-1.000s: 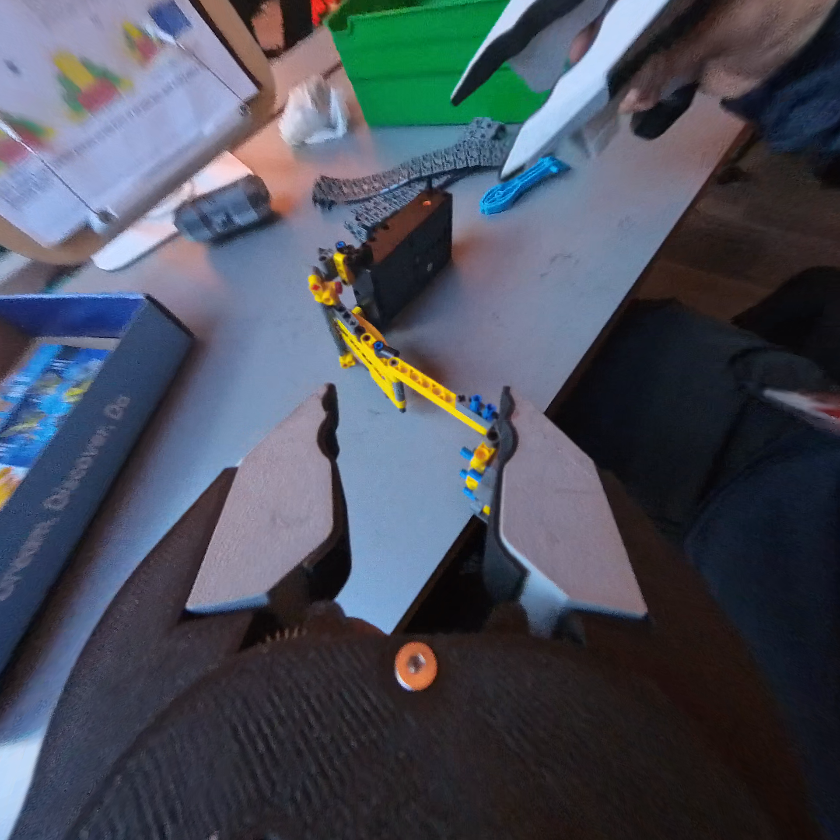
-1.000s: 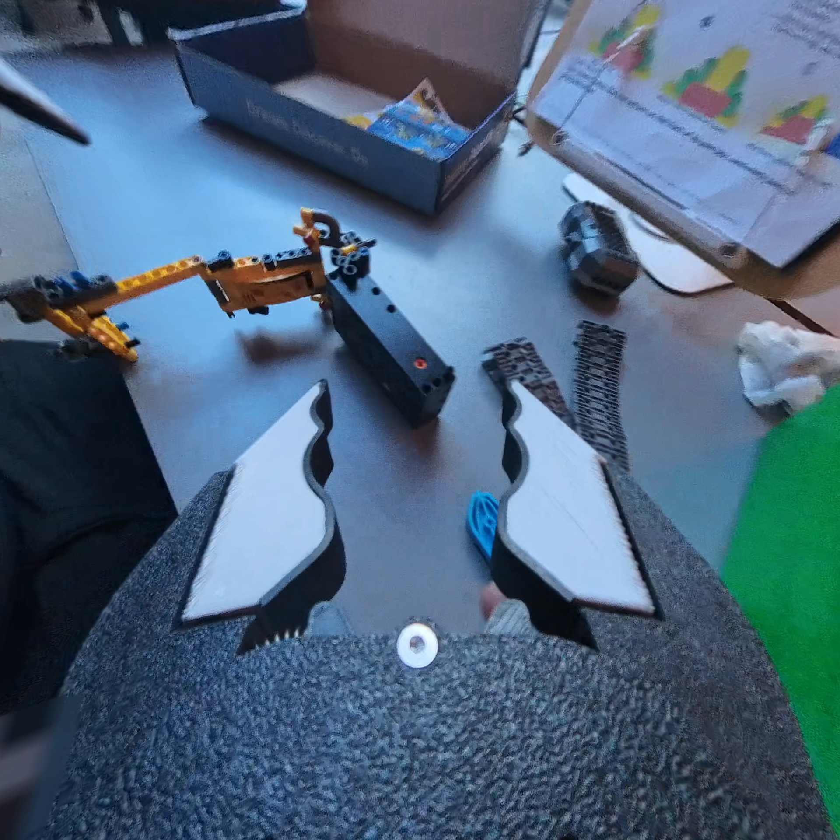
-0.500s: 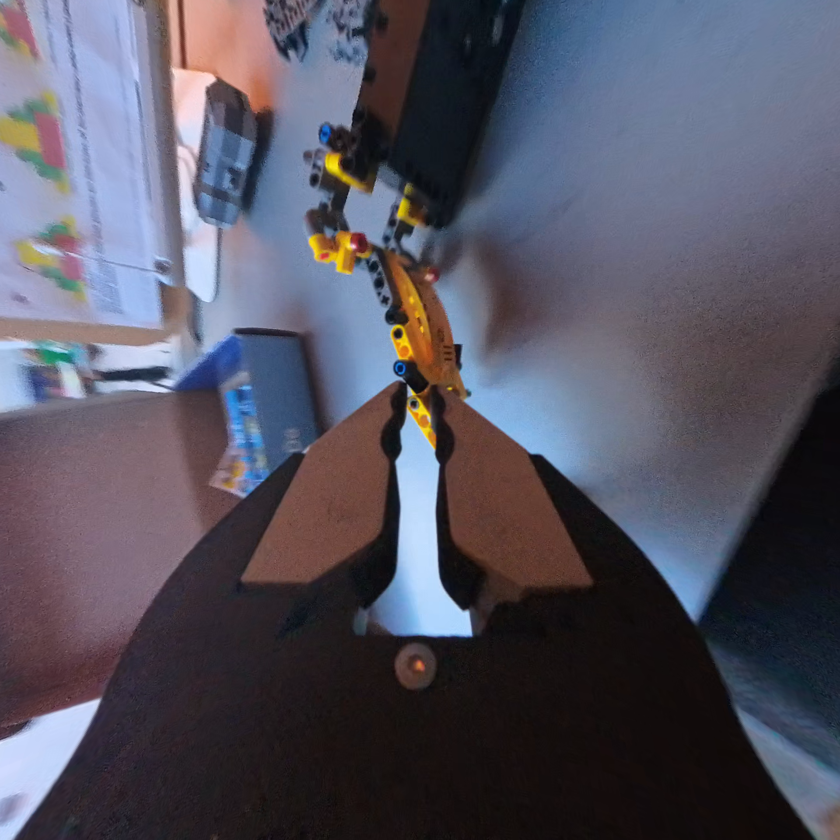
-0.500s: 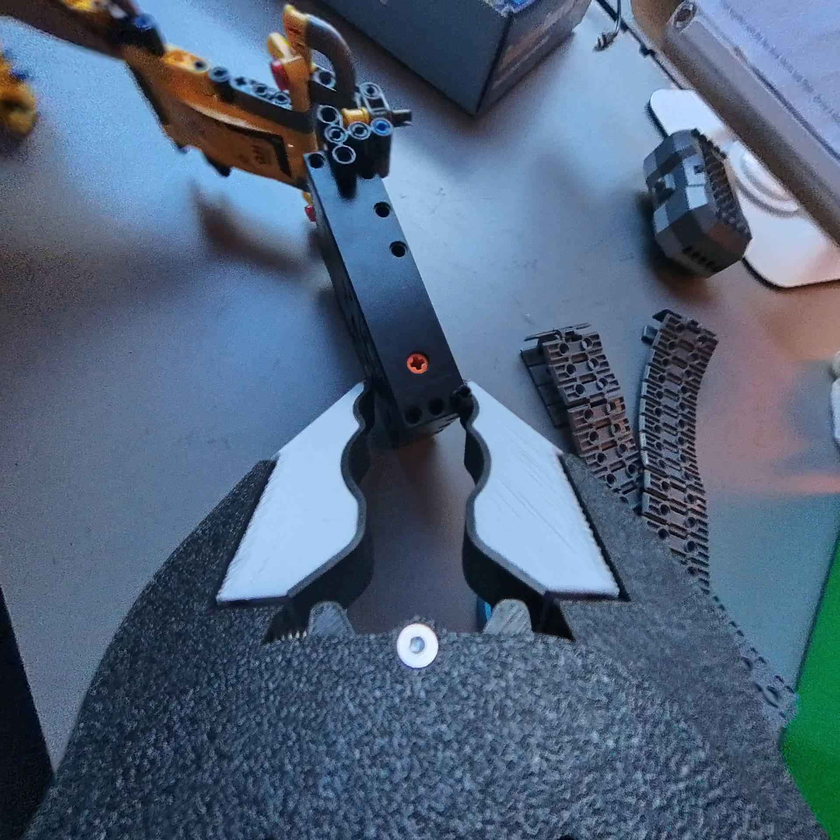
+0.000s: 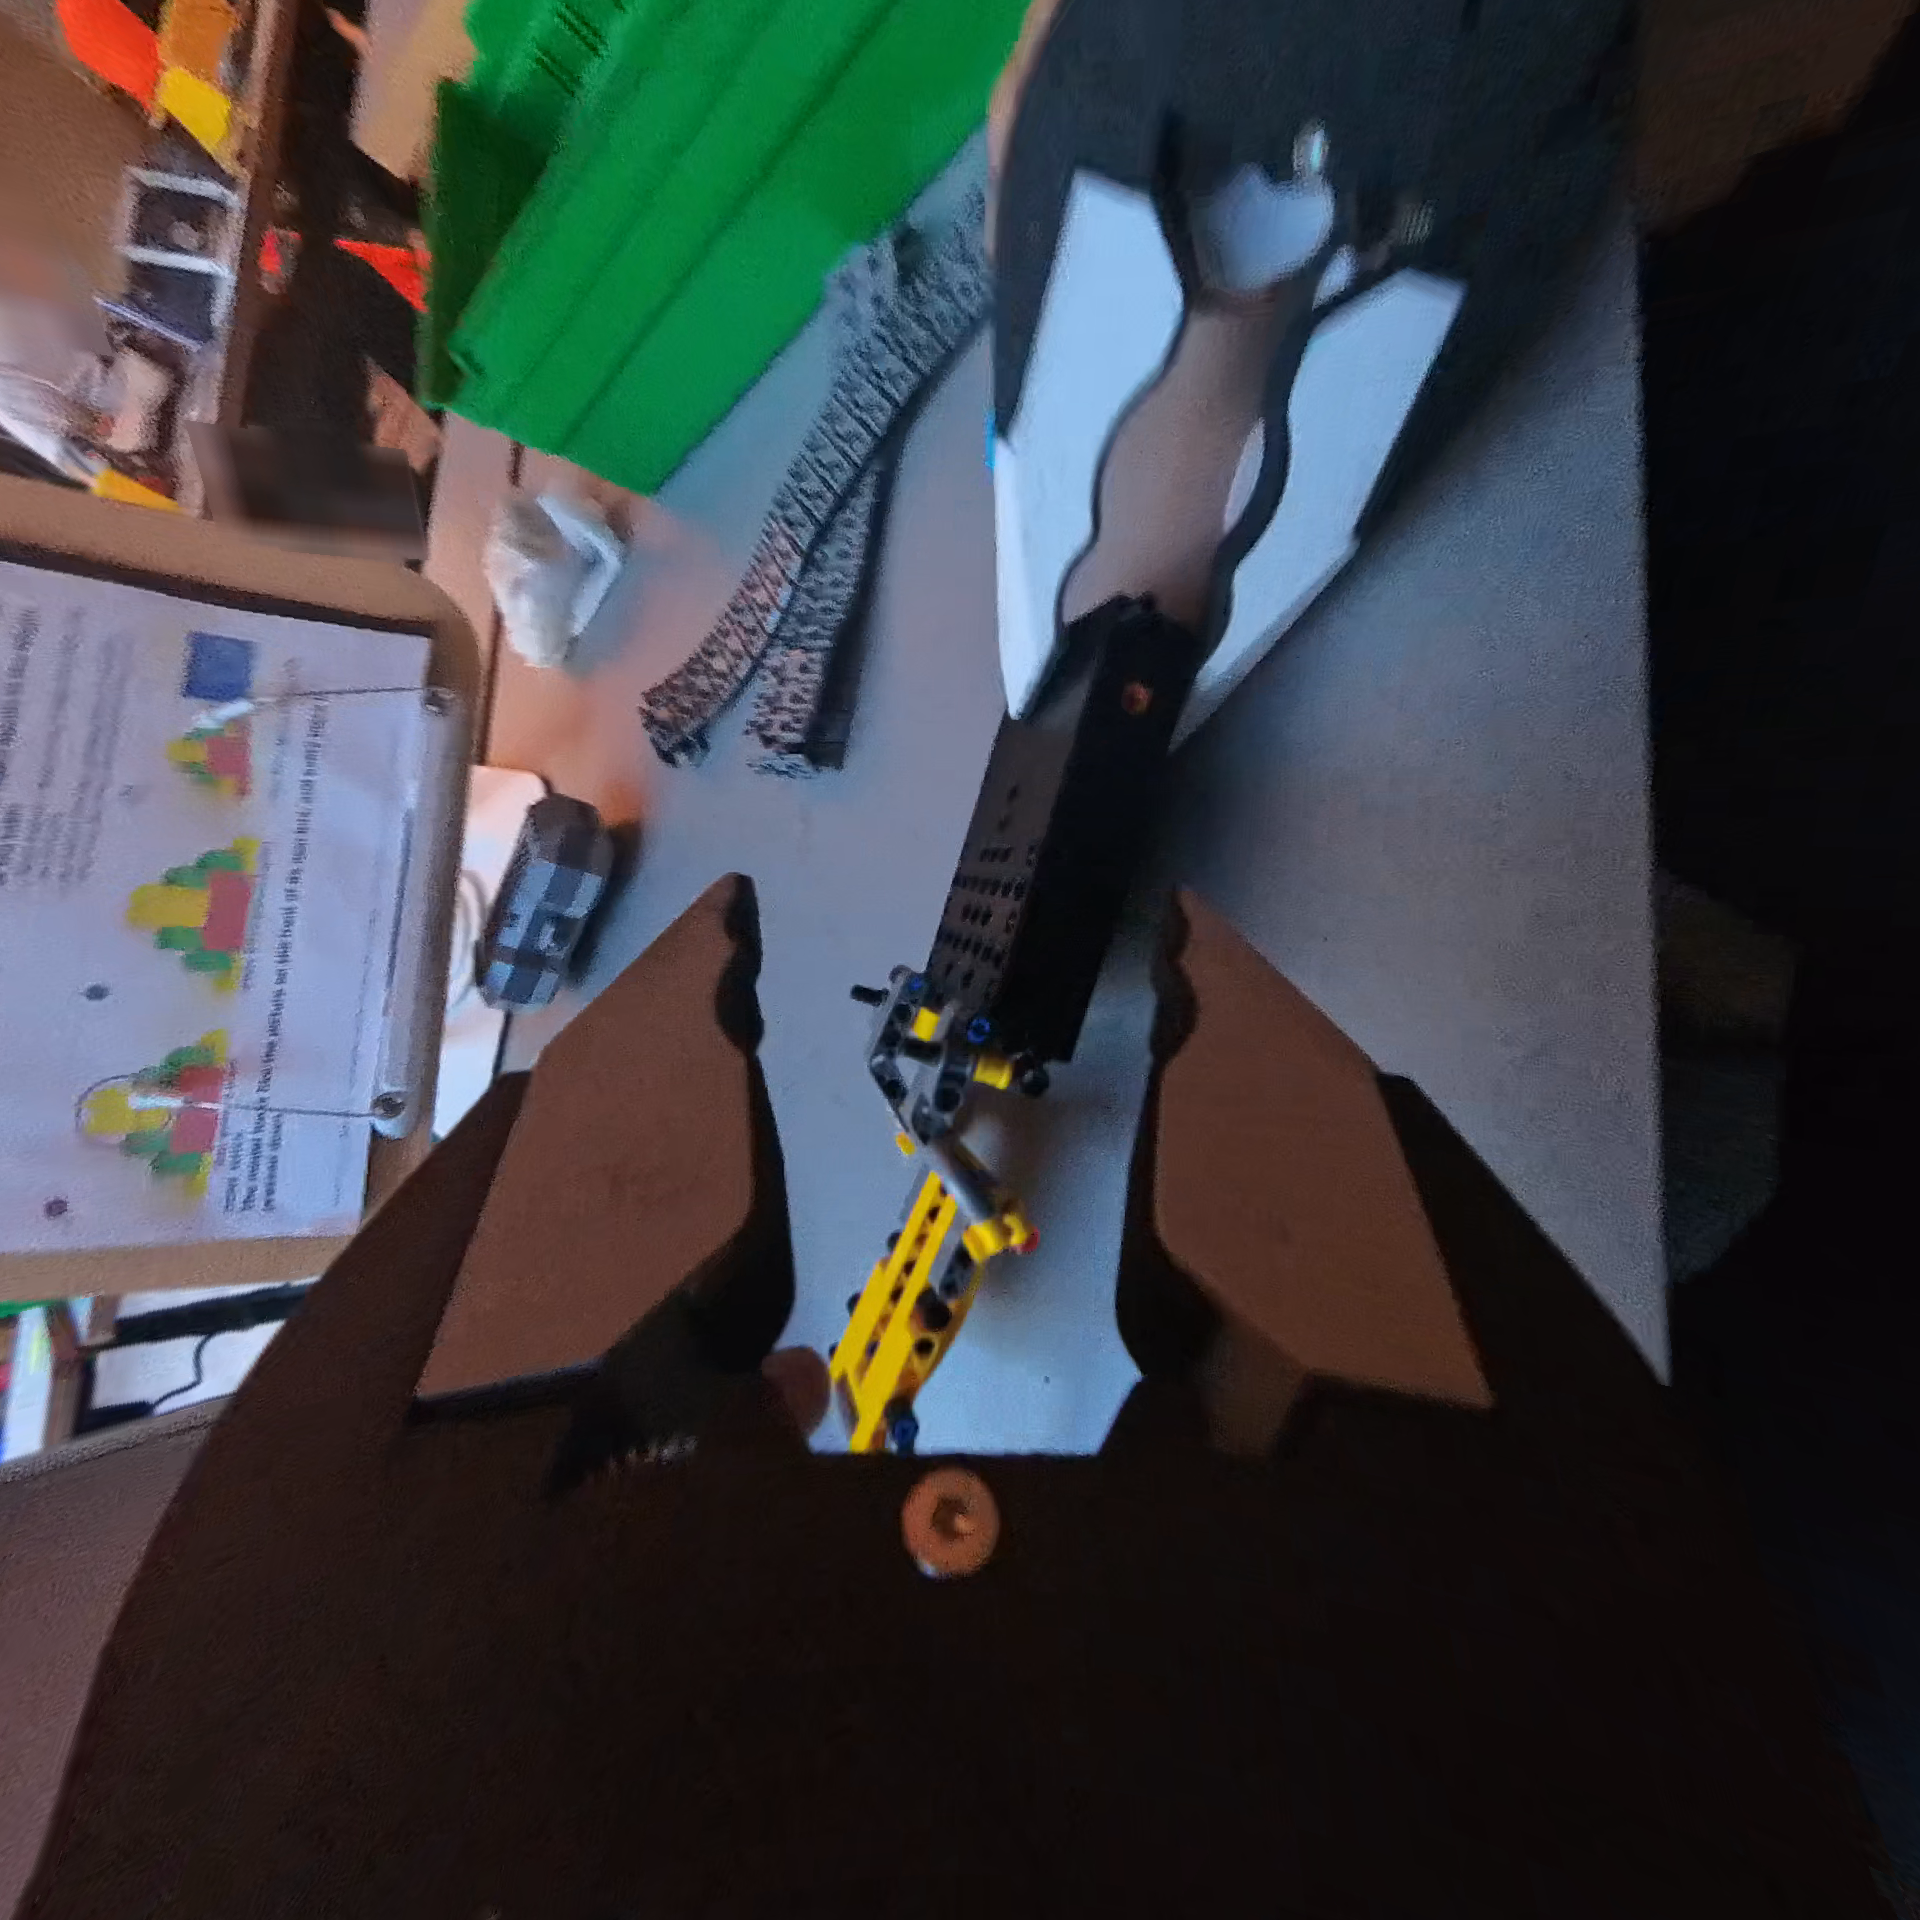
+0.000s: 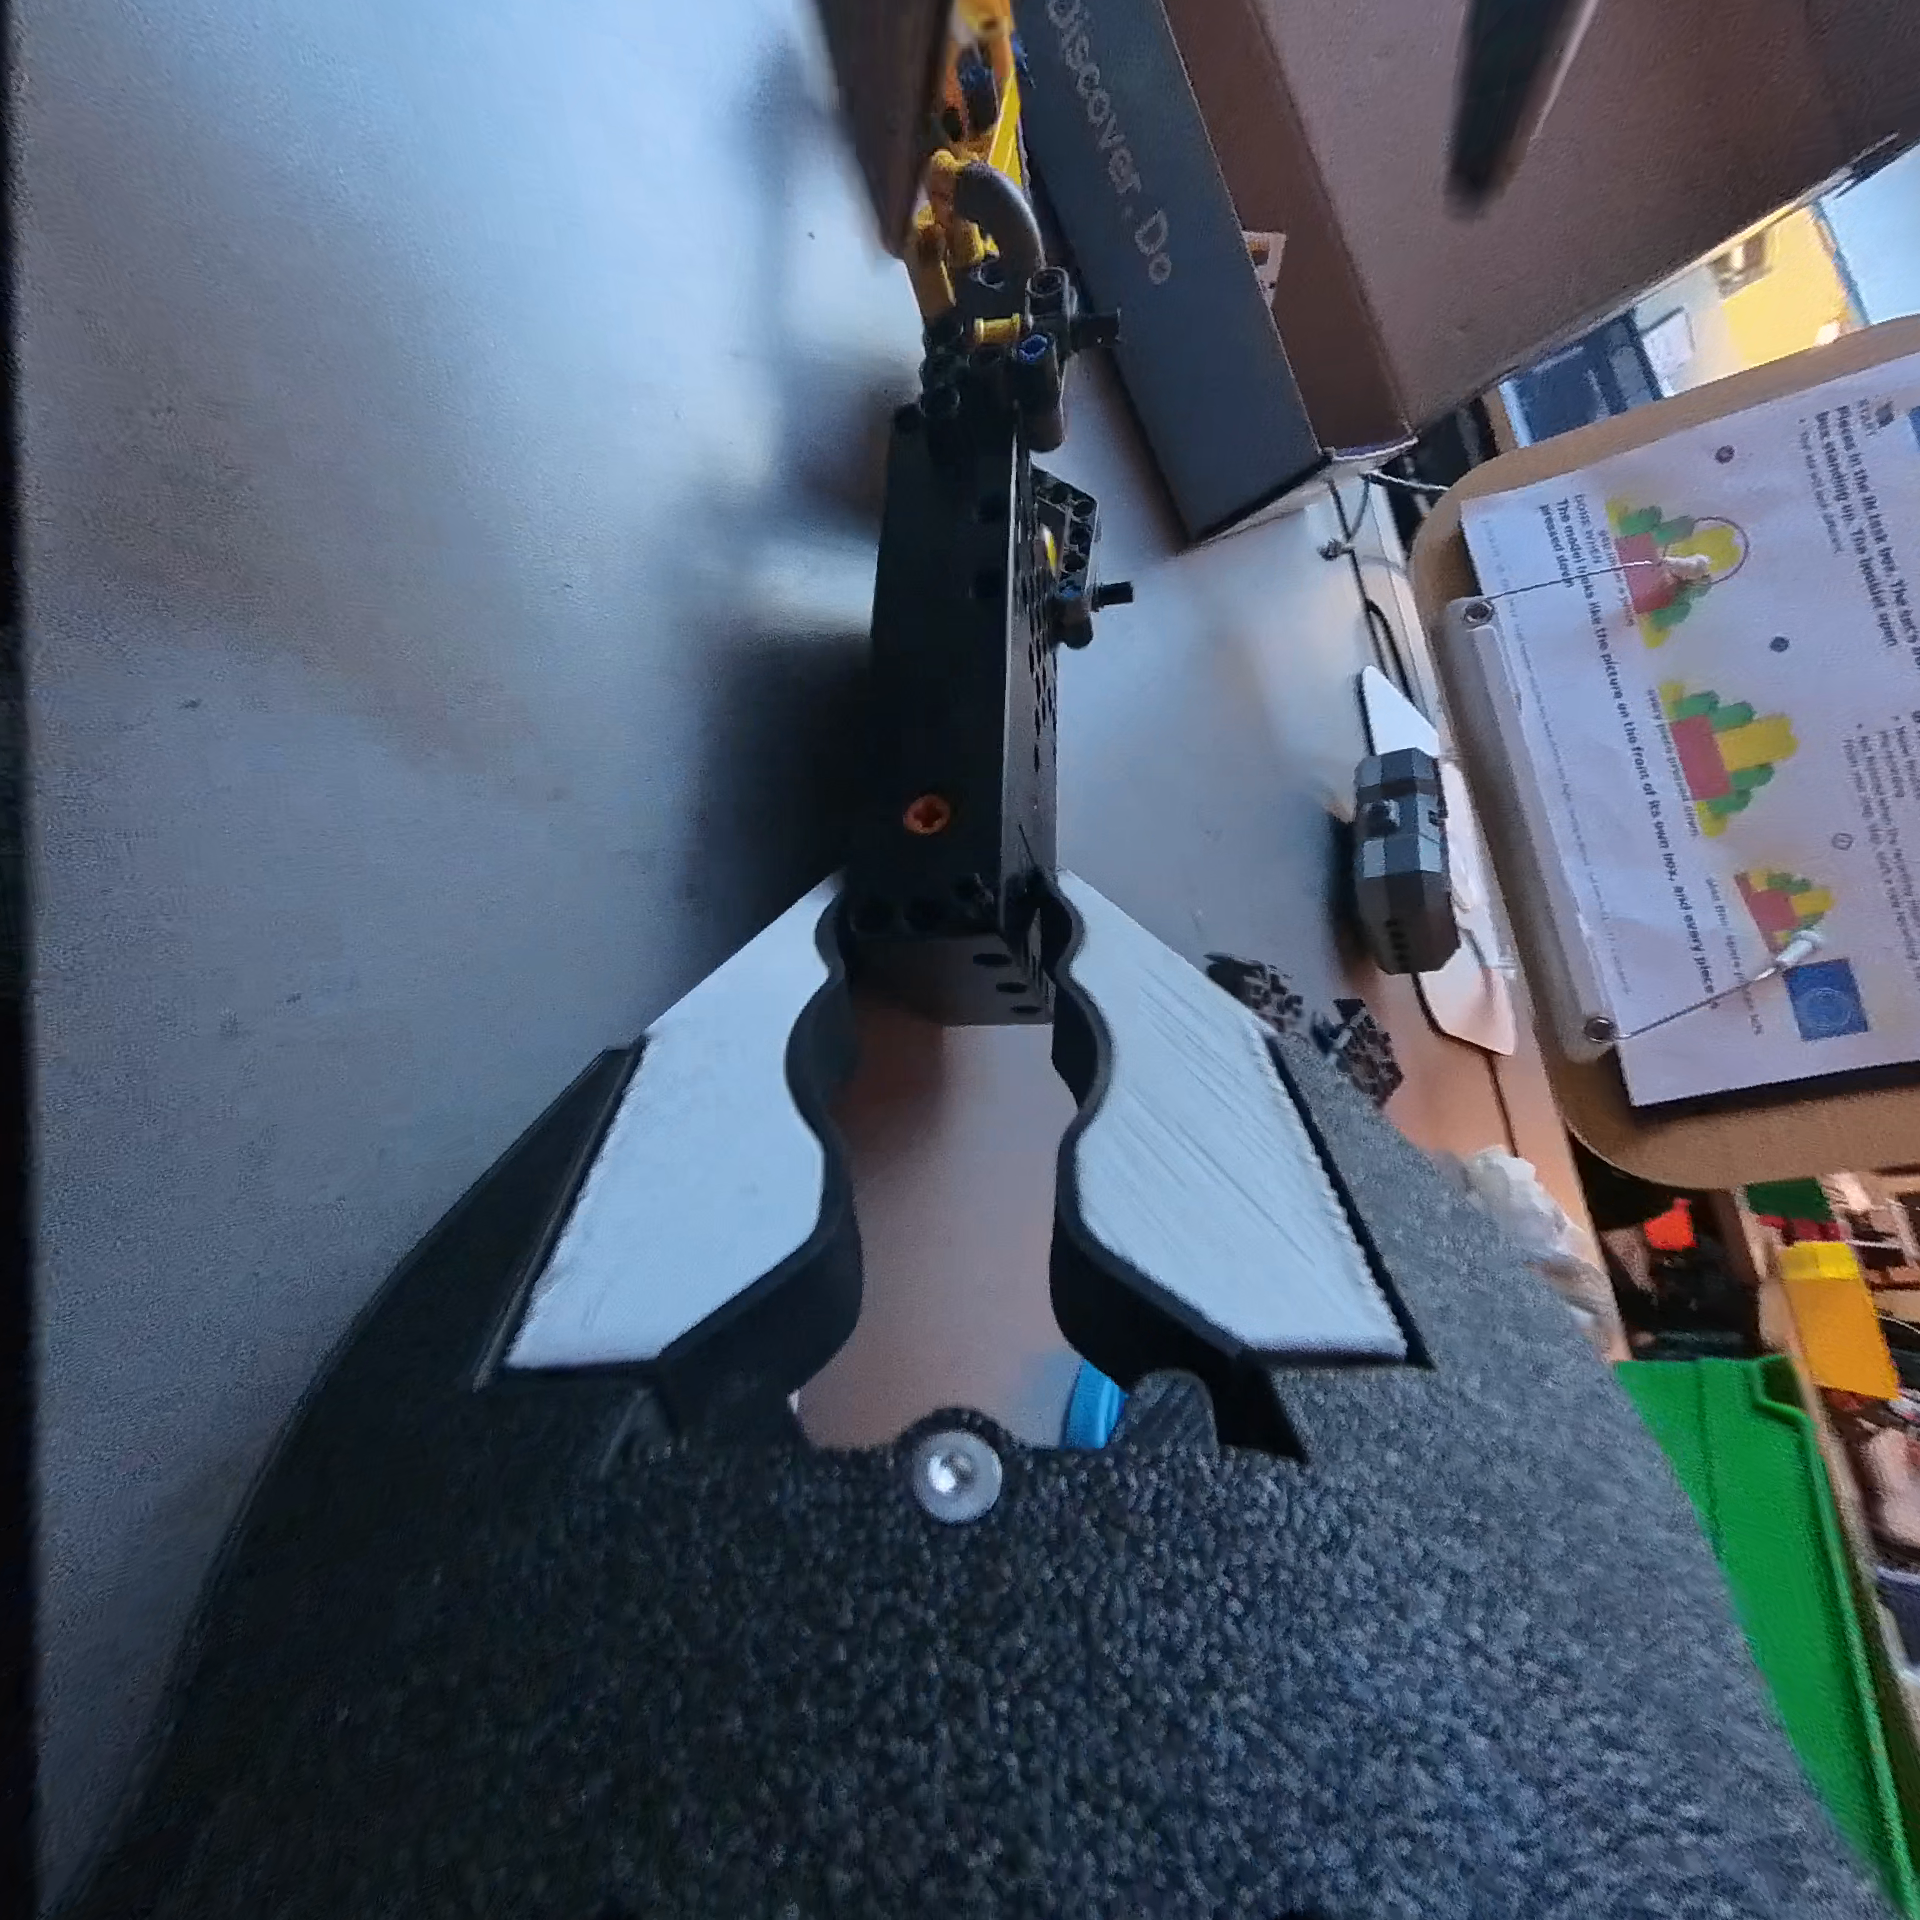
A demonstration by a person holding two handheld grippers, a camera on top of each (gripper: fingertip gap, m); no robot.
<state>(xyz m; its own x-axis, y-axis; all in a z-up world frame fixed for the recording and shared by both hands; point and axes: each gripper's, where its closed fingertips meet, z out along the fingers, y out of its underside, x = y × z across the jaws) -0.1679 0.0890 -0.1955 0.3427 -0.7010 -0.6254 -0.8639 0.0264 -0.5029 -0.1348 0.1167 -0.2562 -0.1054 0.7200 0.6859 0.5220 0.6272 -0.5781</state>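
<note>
A black perforated block (image 5: 1049,852) carries a yellow beam arm (image 5: 914,1278) with grey and black connectors. My left gripper (image 5: 956,935) is open. Its brown fingers (image 5: 623,1143) stand either side of the arm and the block's near end without touching them. My right gripper (image 6: 945,914) is shut on the block's other end (image 6: 956,675), near its orange pin. The yellow arm (image 6: 966,208) sticks out beyond the block. The right gripper also shows in the left wrist view (image 5: 1132,623), clamped on the block. I cannot tell whether the block rests on the grey table (image 5: 1403,779).
Two dark track strips (image 5: 810,582), a grey motor block (image 5: 545,914), crumpled white paper (image 5: 551,571) and a green bin (image 5: 707,208) lie left of the block. A clipboard with a picture sheet (image 5: 208,914) stands at the left. A dark box (image 6: 1164,260) sits beyond it. The left gripper's tips are roughly 8 cm from the right gripper's.
My left gripper was shut on the yellow arm half a second ago and has opened wide around it. My right gripper has closed on the black block and rolled sideways with it.
</note>
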